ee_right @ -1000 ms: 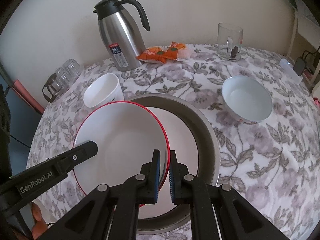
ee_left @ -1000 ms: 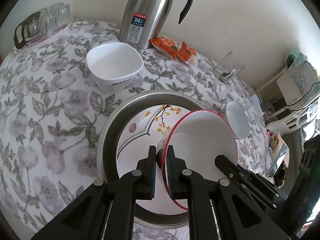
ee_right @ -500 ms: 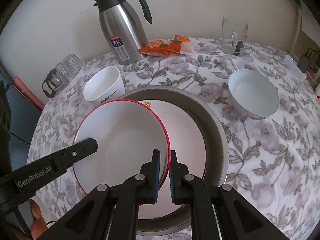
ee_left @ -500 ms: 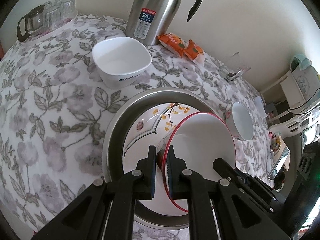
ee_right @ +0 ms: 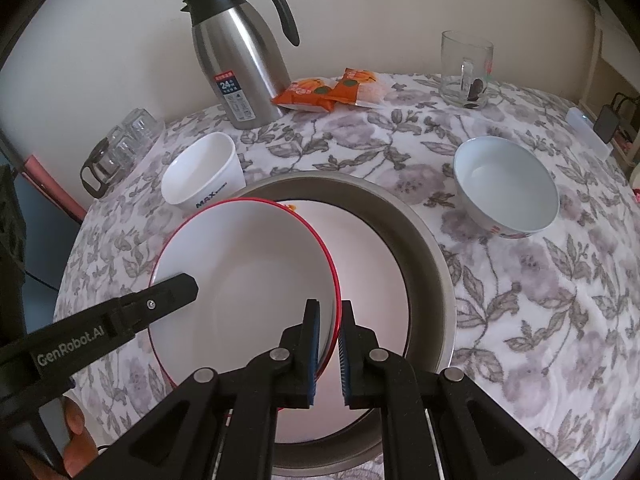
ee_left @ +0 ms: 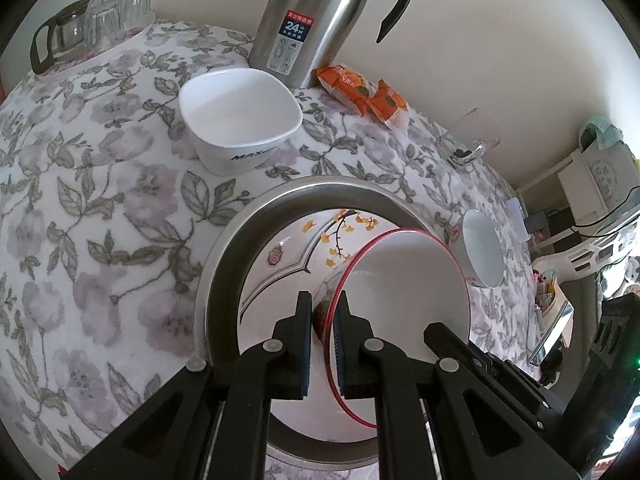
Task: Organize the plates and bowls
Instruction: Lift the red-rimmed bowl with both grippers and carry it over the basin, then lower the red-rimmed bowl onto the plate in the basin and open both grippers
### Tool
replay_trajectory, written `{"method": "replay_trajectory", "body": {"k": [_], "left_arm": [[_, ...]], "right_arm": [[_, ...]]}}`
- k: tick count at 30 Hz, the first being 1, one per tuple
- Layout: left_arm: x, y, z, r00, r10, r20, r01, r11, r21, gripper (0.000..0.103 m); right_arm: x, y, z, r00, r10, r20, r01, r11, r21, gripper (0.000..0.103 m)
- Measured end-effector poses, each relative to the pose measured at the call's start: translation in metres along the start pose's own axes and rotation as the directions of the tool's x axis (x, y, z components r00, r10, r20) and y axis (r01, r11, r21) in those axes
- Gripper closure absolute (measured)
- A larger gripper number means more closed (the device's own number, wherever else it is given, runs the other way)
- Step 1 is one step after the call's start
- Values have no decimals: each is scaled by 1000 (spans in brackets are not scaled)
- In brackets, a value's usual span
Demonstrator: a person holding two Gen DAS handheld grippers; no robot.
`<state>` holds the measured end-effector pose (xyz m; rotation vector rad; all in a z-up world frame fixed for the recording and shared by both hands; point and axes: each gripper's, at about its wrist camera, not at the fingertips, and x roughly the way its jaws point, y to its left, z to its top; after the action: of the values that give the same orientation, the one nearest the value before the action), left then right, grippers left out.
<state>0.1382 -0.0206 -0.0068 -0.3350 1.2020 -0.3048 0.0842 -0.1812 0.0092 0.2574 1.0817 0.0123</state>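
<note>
"24" on flask label [ee_right: 234, 94], "MAX", perhaps, on white cup [ee_right: 204, 184], "GenRobot.AI" on left gripper [ee_left: 322, 316].

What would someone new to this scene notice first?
First, the red-rimmed plate, held tilted over the steel tray at the table's middle, with the left tool and right tool each shut on its rim from opposite sides. A flowered plate already lies in the tray. Behind stand a steel jug by the wall, a square white bowl to the tray's left and a round bowl to its right.
</note>
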Motion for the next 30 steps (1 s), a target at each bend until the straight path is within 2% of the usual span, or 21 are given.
{"method": "replay_trajectory", "body": {"k": [23,30], "left_arm": [[10,6,5,1000,-19,-19,19,999,-28,93],[12,12,6,999,-47,-27,46,997,-59,93]], "right_arm": [[7,-2,1,1000,-2,-6,2,1000,7,93],[8,-3,2,1000,19,-8,-18,999,27,90]]}}
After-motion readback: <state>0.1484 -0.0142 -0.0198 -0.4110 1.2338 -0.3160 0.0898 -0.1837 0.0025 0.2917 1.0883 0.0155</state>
